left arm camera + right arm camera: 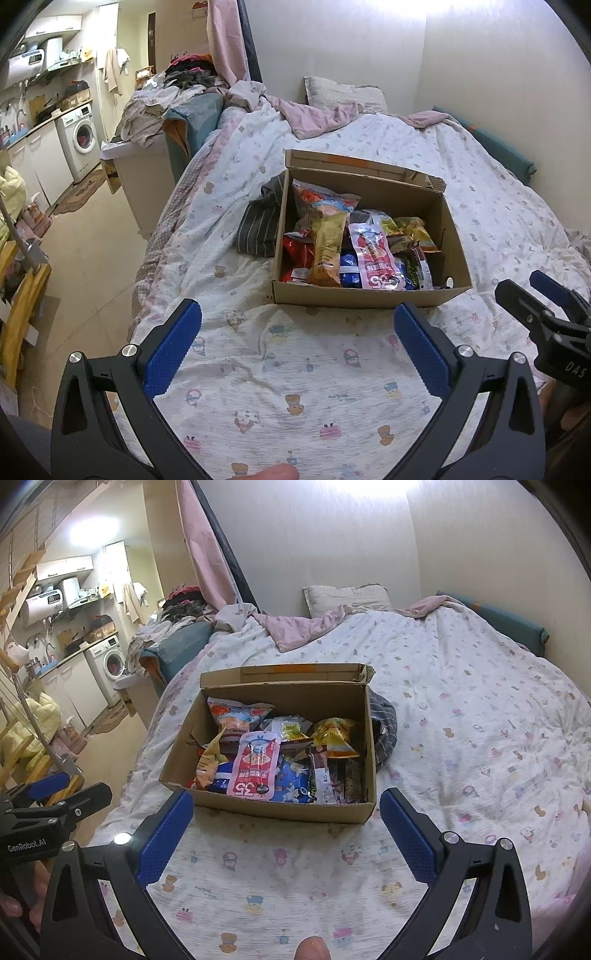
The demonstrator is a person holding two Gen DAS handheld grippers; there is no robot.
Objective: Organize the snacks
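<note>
Just beyond both empty, spread-apart tongs, left point(297, 325) and right point(286, 812), sits the snack-filled cardboard box point(280, 810) on the quilt point(461, 709).

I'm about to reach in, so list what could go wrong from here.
1. The snack packets are piled loosely across one another in the cardboard box; lifting one may drag its neighbours out.
2. The box sits on a soft, rumpled quilt, so pressing down could tip it.
3. Both tongs, left and right, are open close together and might collide.

"35" on pink pouch point(254, 767), "GenRobot.AI" on left tongs point(55, 794)
</note>
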